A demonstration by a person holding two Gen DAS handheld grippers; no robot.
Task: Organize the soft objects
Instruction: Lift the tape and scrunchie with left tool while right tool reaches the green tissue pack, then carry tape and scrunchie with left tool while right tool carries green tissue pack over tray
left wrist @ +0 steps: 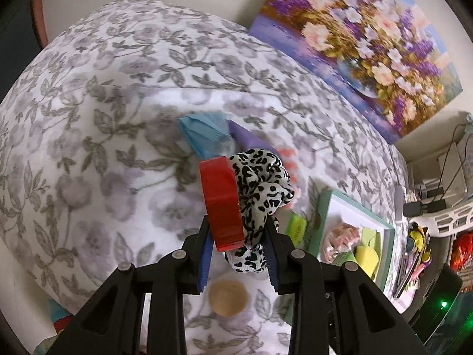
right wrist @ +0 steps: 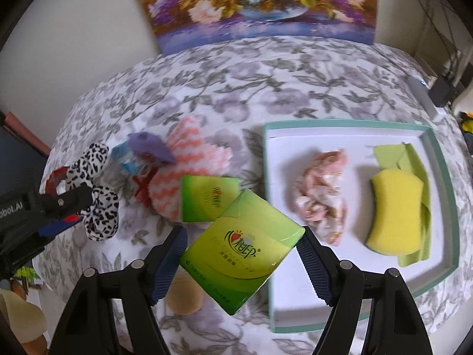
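My left gripper (left wrist: pixel 236 222) is shut on a leopard-print scrunchie (left wrist: pixel 263 183), and a red ring-shaped roll (left wrist: pixel 221 204) is pinched beside it, both lifted above the floral bedspread. The right wrist view shows that same scrunchie (right wrist: pixel 100 207) at the far left. My right gripper (right wrist: pixel 242 233) is shut on a green tissue pack (right wrist: pixel 242 254), held tilted over the near-left corner of the teal-rimmed tray (right wrist: pixel 437 153). In the tray lie a pink scrunchie (right wrist: pixel 322 195), a yellow sponge (right wrist: pixel 396 210) and a green cloth (right wrist: pixel 414 159).
On the bedspread lie a second green tissue pack (right wrist: pixel 207 198), a pink zigzag cloth (right wrist: pixel 195 153), a purple piece (right wrist: pixel 150 145), a blue piece (right wrist: pixel 124 156) and a tan round puff (right wrist: pixel 184 298). A flower painting (right wrist: pixel 260 6) leans on the wall behind. Cluttered shelves (left wrist: pixel 428 207) stand at the right.
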